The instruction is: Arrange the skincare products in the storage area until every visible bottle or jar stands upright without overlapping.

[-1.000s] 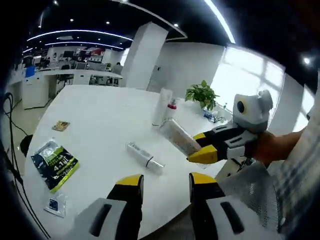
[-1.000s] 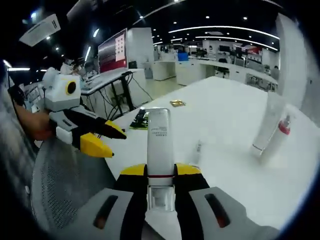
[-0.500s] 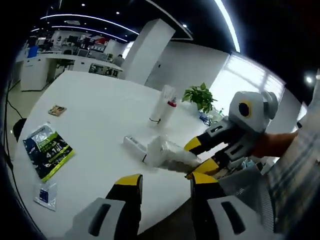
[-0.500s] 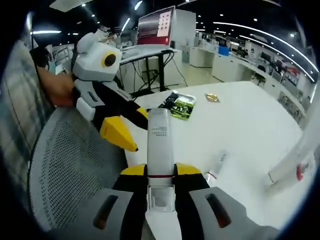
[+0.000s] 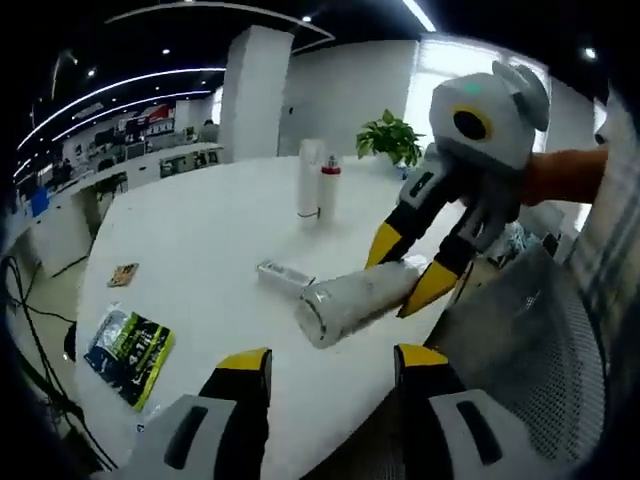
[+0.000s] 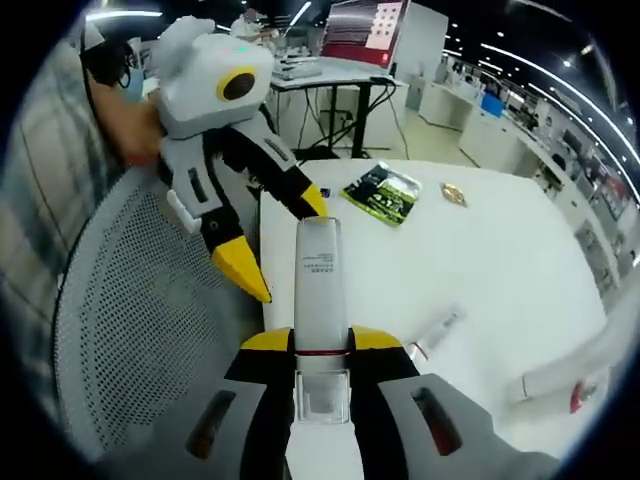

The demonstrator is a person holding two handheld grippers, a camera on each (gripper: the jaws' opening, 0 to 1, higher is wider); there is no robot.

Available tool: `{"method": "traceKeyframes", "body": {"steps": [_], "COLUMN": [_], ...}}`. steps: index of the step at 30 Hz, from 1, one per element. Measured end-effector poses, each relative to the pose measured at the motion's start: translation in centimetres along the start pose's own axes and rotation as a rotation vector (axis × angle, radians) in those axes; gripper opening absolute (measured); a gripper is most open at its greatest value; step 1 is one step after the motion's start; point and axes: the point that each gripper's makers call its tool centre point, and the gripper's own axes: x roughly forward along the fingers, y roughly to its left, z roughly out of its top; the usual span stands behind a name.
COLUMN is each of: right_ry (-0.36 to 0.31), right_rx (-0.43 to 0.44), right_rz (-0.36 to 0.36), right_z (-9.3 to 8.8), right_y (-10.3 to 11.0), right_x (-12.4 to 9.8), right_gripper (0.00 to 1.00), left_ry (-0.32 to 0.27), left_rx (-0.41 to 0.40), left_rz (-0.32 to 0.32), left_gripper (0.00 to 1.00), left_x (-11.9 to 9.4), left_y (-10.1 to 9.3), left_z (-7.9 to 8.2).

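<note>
The white tube (image 6: 320,290) stays clamped in your right gripper (image 6: 320,345), held level above the table (image 5: 200,230) edge; your left gripper (image 5: 330,365), jaws apart, has drawn closer. Label print too small to read.

White tube (image 6: 319,300), red band; yellow-tipped grey right gripper (image 6: 320,345); green-black sachet (image 5: 130,345); white table (image 5: 200,230); red-capped bottle (image 5: 327,188).
</note>
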Motion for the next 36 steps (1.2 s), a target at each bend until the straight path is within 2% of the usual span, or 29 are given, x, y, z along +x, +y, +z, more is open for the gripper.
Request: {"method": "traceKeyframes", "body": {"steps": [1, 2, 5, 10, 13, 16, 18, 22, 24, 27, 32, 36], "right_ry": [0.019, 0.033, 0.081, 0.173, 0.195, 0.223, 0.262, 0.296, 0.301, 0.311, 0.294, 0.253], "right_rx": [-0.016, -0.032, -0.088, -0.202, -0.225, -0.27, -0.33, -0.381, -0.418, -0.44, -0.439, -0.396], "right_rz": [0.009, 0.019, 0.05, 0.103, 0.116, 0.149, 0.163, 0.205, 0.22, 0.234, 0.248, 0.262], "right_z": [-0.3, -0.5, -1.1, -1.5, -1.3, -1.1, -1.3, -1.3, -1.1, -1.0, -1.0, -1.2], "right_y": [0.1, 0.2, 0.8, 1.5, 1.7, 2.1, 2.2, 2.8, 3.1, 3.2, 3.0, 3.1], "right_x": [0.0, -0.1, -0.1, 0.1, 0.5, 0.6, 0.7, 0.8, 0.9, 1.0, 0.9, 1.0], "right_gripper": [0.18, 0.18, 0.18, 0.18, 0.18, 0.17, 0.18, 0.18, 0.18, 0.18, 0.18, 0.19], "left_ry": [0.01, 0.019, 0.036, 0.074, 0.097, 0.115, 0.138, 0.144, 0.139, 0.159, 0.149, 0.144], "left_rx": [0.046, 0.084, 0.144, 0.254, 0.341, 0.424, 0.456, 0.43, 0.423, 0.436, 0.393, 0.356], "left_rz": [0.011, 0.013, -0.005, -0.042, -0.075, -0.115, -0.108, -0.123, -0.133, -0.144, -0.142, -0.142], "left_gripper": [0.7, 0.69, 0.6, 0.55, 0.53, 0.43, 0.4, 0.26, 0.23, 0.23, 0.22, 0.21], "left_x": [0.0, 0.0, 0.0, 0.5, 0.8, 0.9, 0.8, 0.7, 0.8, 0.7, 0.4, 0.3], "left_y": [0.0, 0.0, -0.6, -1.9, -2.9, -4.0, -4.1, -4.0, -4.2, -4.4, -4.3, -4.4], "left_z": [-0.1, -0.1, -0.4, -0.8, -1.1, -1.4, -1.8, -1.9, -1.9, -2.2, -2.0, -1.8]}}
